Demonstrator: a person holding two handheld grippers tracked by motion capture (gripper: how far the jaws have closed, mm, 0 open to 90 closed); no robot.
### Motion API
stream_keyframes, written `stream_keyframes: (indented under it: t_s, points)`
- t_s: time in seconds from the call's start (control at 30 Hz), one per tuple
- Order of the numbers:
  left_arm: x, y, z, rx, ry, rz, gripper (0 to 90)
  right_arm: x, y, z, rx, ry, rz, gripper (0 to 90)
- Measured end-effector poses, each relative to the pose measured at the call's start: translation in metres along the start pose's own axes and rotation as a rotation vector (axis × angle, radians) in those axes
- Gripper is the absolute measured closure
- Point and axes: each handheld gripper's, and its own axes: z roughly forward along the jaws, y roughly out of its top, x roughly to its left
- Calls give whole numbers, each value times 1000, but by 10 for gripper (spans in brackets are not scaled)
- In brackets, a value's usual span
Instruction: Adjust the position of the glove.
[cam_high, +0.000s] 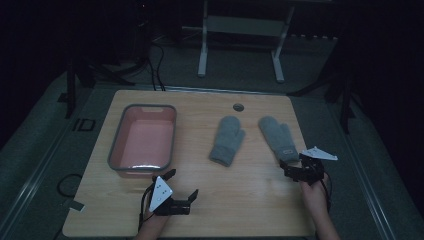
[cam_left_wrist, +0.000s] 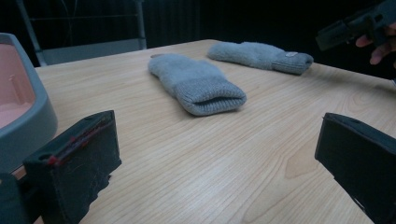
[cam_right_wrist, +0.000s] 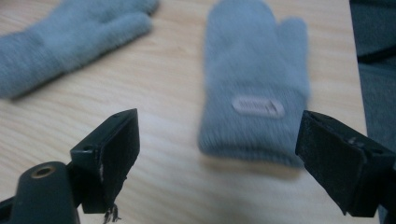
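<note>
Hovering with jaws spread wide, the right gripper (cam_high: 296, 169) sits just short of the cuff of the labelled grey mitten (cam_right_wrist: 256, 79); the left gripper (cam_high: 181, 187), also spread and empty, waits near the table's (cam_high: 240, 200) front edge beside the pink-lined grey bin (cam_high: 144, 137). Second mitten (cam_high: 227, 140) lies between them. Risk, as judged: closing on soft knit may catch only one cuff layer, so the mitten sags or slips free.

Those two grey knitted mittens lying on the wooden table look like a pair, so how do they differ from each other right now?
The right grey knitted mitten shows a small pale label near its cuff; the left grey knitted mitten shows none. The right mitten lies just ahead of the open right gripper; the left mitten lies nearer the pink basin. Their cuffs angle toward each other. Both are grey, fuzzy and lying flat.
</note>
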Motion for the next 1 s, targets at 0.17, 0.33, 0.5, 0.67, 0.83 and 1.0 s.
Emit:
stream_keyframes:
  t_s: [0.17,0.33,0.5,0.67,0.83,1.0]
  points:
    - [0,0,0,-1,0,0,2,8,16,5,-22,17,-22,139]
    - [0,0,0,-4,-4,0,2,20,31,12,-4,44,-68,140]
    - [0,0,0,-4,-6,-2,3,36,47,23,29,172,-80,135]
    - [-1,0,1,-10,-5,6,2,47,60,33,53,199,-134,133]
    - [0,0,1,-16,-4,1,2,59,76,48,60,232,-166,133]
    - [1,0,1,-16,10,-3,2,69,90,63,68,268,-166,135]
